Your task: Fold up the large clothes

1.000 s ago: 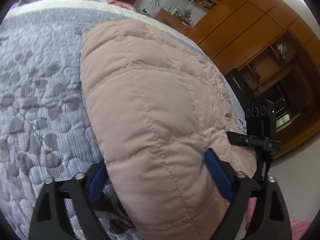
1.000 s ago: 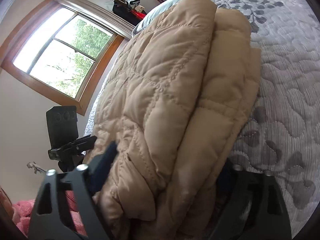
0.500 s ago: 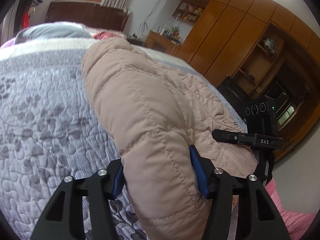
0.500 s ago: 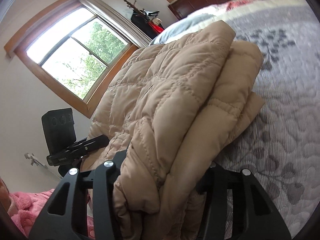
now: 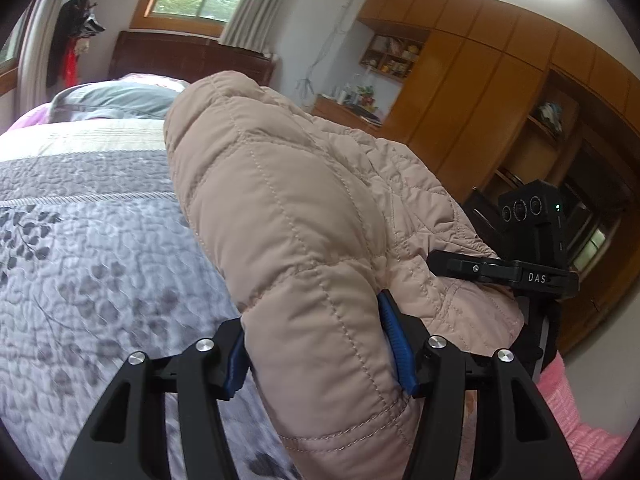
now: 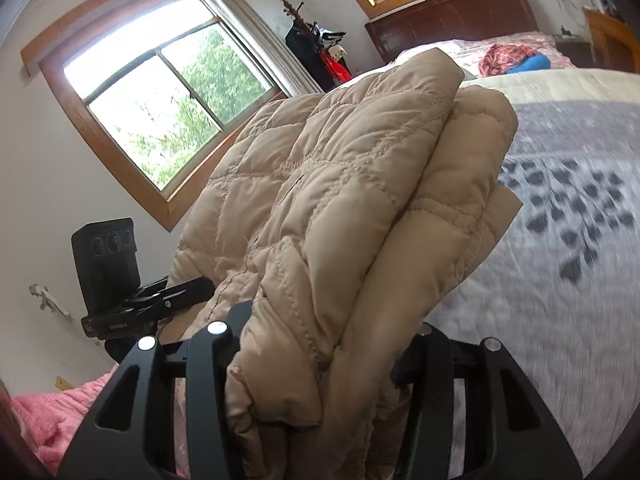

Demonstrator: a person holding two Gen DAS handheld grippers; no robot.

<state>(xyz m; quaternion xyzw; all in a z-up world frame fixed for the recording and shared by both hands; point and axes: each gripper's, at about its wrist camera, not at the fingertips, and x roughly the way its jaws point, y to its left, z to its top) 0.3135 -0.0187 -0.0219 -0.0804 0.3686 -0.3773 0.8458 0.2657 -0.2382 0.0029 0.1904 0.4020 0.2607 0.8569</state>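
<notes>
A beige quilted puffer jacket (image 5: 288, 216) is folded into a thick bundle and held up above the bed. My left gripper (image 5: 320, 344) is shut on its near edge, with the blue pads (image 5: 394, 340) pressed into the padding. My right gripper (image 6: 324, 360) is shut on the other end of the same jacket (image 6: 340, 200), where several folded layers bunch between the black fingers (image 6: 208, 360). The pads are hidden by fabric there. Each gripper shows in the other's view: the right one (image 5: 520, 272) and the left one (image 6: 132, 312).
A grey quilted bedspread (image 5: 88, 264) with leaf prints lies below the jacket. Pillows (image 5: 116, 100) and a dark headboard (image 5: 188, 56) are at the far end. Wooden wardrobes (image 5: 500, 100) stand on one side, a window (image 6: 168, 104) on the other. Pink cloth (image 6: 52, 420) is near me.
Both grippers closed on the jacket's near edge and lifted it off the bed. The views tilted up, so the headboard, windows and walls came into sight.
</notes>
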